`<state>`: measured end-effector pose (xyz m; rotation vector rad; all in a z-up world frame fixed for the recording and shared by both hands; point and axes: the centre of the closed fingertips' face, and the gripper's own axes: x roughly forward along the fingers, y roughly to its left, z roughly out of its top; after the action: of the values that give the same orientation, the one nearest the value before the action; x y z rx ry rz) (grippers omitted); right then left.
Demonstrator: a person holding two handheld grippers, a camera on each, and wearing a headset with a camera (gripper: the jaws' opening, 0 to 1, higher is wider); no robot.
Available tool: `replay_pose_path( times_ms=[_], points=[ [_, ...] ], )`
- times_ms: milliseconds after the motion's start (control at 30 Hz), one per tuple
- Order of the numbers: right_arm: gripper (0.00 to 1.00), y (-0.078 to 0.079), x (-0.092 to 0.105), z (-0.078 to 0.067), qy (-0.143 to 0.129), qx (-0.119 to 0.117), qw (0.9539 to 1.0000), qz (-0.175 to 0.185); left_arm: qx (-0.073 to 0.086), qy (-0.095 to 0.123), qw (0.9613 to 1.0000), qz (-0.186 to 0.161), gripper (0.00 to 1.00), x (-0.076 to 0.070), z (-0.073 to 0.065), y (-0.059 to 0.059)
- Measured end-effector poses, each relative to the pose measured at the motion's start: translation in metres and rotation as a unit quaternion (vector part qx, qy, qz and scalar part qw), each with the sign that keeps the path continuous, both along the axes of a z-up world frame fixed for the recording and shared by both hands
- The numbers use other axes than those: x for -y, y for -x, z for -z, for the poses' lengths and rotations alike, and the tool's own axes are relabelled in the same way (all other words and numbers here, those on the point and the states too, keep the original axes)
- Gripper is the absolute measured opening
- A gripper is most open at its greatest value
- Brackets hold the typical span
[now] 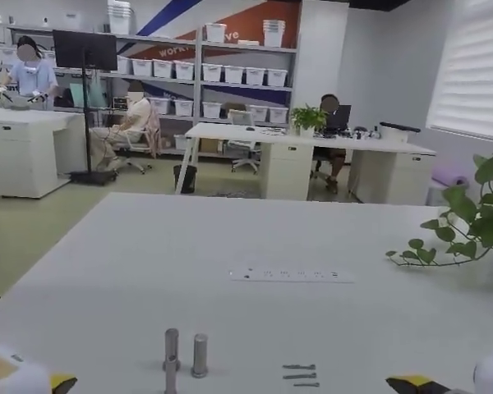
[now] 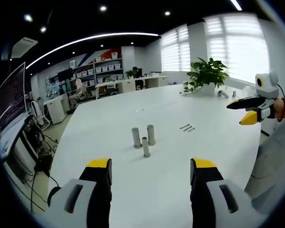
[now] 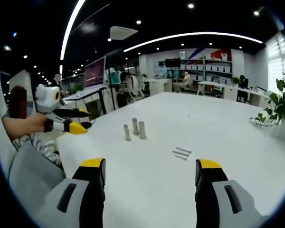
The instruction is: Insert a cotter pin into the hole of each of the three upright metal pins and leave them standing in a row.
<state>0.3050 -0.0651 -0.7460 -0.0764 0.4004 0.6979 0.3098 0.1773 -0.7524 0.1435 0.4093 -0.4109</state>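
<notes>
The three metal pins (image 1: pixel 199 355) are standing upright on the white counter (image 1: pixel 230 238), near its front edge. They are bunched in a tight cluster and not in a row: two are standing side by side and the third is sitting just in front of the left one (whether any of them are touching is too fine to tell). The three cotter pins (image 1: pixel 301 376) are lying flat on the counter to the right of the cluster, parallel to one another, close together and apart from the metal pins.

The left gripper (image 2: pixel 151 171) is hovering above the counter, pointing toward the metal pins with its yellow-tipped jaws standing wide apart. The right gripper (image 3: pixel 151 170) is hovering on the other side, facing the cotter pins and the cluster beyond them, its jaws likewise spread wide. Both are well apart from the parts.

Farther back, a socket strip (image 1: pixel 292 275) is sitting flush in the counter, and a plant (image 1: pixel 476 213) is trailing its leaves over the right side.
</notes>
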Motion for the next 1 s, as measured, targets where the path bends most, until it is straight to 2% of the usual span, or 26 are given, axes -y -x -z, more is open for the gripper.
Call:
replay_pose_path(
  times_ms=[167, 267, 467, 600, 800, 1000],
  points=[
    [0.73, -0.003, 0.001, -0.003, -0.012, -0.002, 0.9999, -0.001, 0.004, -0.004, 1.0000, 0.004, 0.59, -0.001, 0.003, -0.015],
    [0.71, -0.004, 0.002, -0.002, -0.012, -0.004, 0.9999, -0.003, 0.011, 0.011, 0.9999, 0.004, 0.57, 0.000, 0.001, -0.024],
    [0.65, -0.009, 0.005, 0.000, -0.013, -0.005, 0.9999, -0.001, 0.002, 0.014, 0.9998, 0.010, 0.54, 0.002, 0.010, -0.041],
    [0.62, -0.013, 0.006, 0.001, -0.018, -0.007, 0.9998, 0.001, -0.007, 0.007, 0.9998, 0.020, 0.50, 0.006, 0.020, -0.050],
    [0.60, -0.015, 0.005, 0.006, -0.012, -0.011, 0.9999, 0.000, -0.013, -0.007, 0.9994, 0.032, 0.44, 0.012, 0.032, -0.065],
    [0.58, -0.020, 0.005, 0.007, -0.015, -0.012, 0.9998, 0.003, -0.012, -0.009, 0.9990, 0.042, 0.40, 0.018, 0.041, -0.081]
  ],
)
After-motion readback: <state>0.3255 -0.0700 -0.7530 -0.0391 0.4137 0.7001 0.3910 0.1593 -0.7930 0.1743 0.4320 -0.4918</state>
